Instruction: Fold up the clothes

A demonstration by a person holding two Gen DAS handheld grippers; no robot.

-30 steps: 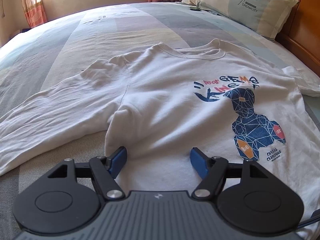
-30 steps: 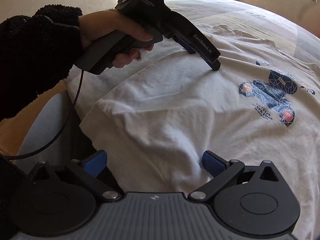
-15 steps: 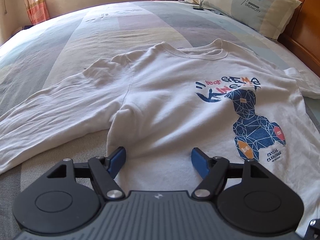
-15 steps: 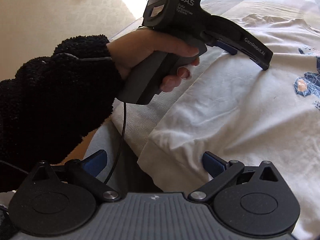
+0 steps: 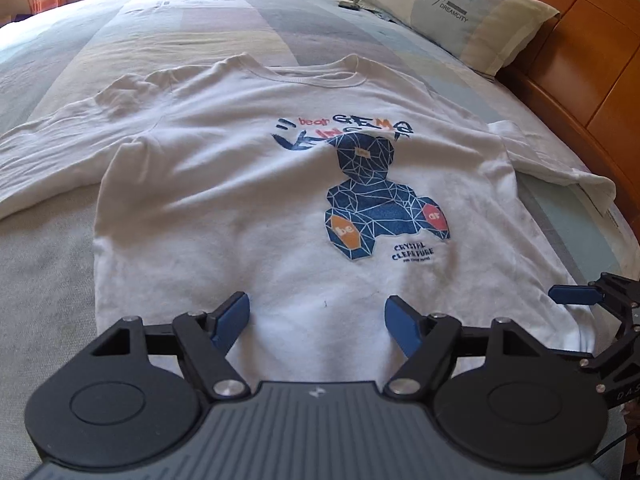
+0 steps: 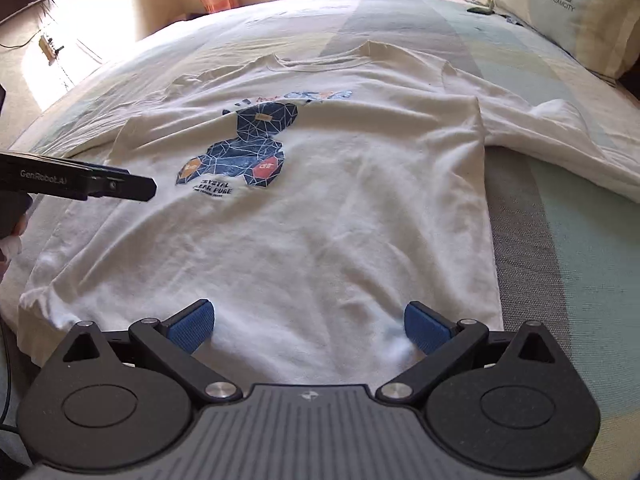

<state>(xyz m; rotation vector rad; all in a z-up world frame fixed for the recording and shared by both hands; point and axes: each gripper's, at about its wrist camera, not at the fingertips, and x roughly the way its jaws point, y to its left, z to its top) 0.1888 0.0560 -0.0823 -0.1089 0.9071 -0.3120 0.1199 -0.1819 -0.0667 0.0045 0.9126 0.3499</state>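
Observation:
A white long-sleeved shirt [image 5: 248, 216] with a blue bear print [image 5: 376, 208] lies face up on the bed, collar far from me, sleeves spread to both sides. My left gripper [image 5: 317, 308] hovers over the hem near the middle; its jaws are opening and only flat cloth lies below, nothing pinched. One of the right gripper's pads [image 5: 572, 295] shows at the right edge. In the right wrist view the shirt [image 6: 340, 216] fills the frame, and my right gripper [image 6: 308, 312] stands open over the hem near its right corner. The left gripper's fingers [image 6: 120, 185] reach in from the left.
The striped bedspread [image 5: 200, 20] runs wide around the shirt. A pillow [image 5: 460, 12] leans on the wooden headboard [image 5: 580, 60] at the far right. The bed's left edge drops to the floor [image 6: 60, 52]. A hand [image 6: 12, 220] shows at the left edge.
The left gripper slid right along the hem, bringing the bear print to centre, and its jaws widened a little. The right gripper swung from the bed's side to face up the shirt.

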